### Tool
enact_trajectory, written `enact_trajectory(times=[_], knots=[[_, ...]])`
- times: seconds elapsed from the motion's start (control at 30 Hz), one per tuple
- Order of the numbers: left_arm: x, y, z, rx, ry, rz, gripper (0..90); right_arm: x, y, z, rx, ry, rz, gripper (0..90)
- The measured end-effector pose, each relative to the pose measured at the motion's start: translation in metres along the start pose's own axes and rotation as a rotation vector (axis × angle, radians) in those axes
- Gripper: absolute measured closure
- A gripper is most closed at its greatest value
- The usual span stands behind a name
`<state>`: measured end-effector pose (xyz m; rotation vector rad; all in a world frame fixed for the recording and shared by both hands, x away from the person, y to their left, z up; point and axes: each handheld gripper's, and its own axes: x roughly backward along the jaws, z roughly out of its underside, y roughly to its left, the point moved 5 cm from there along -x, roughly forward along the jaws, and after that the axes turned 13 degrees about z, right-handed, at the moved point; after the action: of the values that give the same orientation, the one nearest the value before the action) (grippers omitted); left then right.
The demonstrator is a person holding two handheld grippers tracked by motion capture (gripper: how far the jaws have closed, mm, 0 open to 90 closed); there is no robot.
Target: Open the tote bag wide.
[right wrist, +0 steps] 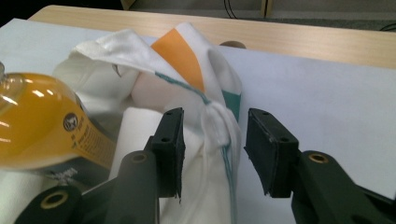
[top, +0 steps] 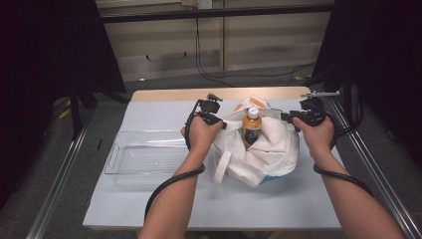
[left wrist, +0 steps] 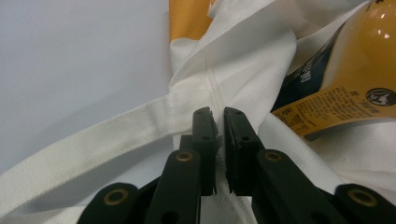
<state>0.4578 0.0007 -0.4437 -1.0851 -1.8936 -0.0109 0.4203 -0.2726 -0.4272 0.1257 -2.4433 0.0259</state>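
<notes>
A white cloth tote bag (top: 266, 154) with orange and teal patches lies at the middle of the table. An orange-drink bottle (top: 252, 127) with a white cap stands in its mouth. My left gripper (top: 223, 123) is at the bag's left rim; in the left gripper view the gripper (left wrist: 219, 116) is shut on a seam of the bag's fabric (left wrist: 233, 70), close to a strap (left wrist: 93, 140) and the bottle (left wrist: 364, 60). My right gripper (top: 284, 117) is at the right rim. Its jaws (right wrist: 215, 126) stand open around a bunched fold of the bag (right wrist: 219, 123) without pressing it, the bottle (right wrist: 32, 116) to their left.
A clear plastic tray (top: 144, 159) lies on the white table cover (top: 164, 209) left of the bag. The wooden tabletop edge (top: 164, 94) shows at the far side. Metal rails (top: 59, 174) run along both sides of the table.
</notes>
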Motion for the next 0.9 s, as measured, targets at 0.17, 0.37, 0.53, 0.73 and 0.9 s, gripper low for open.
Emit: enact_trajectory(times=[0.17, 0.37, 0.53, 0.73, 0.9], knots=[[0.000, 0.001, -0.001, -0.004, 0.008, -0.006, 84.1, -0.007, 0.006, -0.010, 0.018, -0.010, 0.002, 62.7], [-0.003, 0.002, -0.001, -0.008, 0.006, -0.006, 84.3, -0.019, 0.007, -0.011, 0.042, 0.004, 0.024, 78.5], [-0.005, 0.002, -0.001, -0.022, 0.009, -0.018, 84.4, -0.028, 0.000, -0.004, -0.017, 0.030, 0.026, 81.2], [-0.011, 0.006, 0.004, -0.003, 0.013, -0.014, 84.4, -0.042, -0.002, 0.006, -0.041, 0.076, 0.035, 81.1], [-0.014, 0.010, 0.009, -0.003, 0.028, -0.007, 84.6, -0.052, -0.004, 0.014, -0.041, 0.107, 0.037, 80.8]])
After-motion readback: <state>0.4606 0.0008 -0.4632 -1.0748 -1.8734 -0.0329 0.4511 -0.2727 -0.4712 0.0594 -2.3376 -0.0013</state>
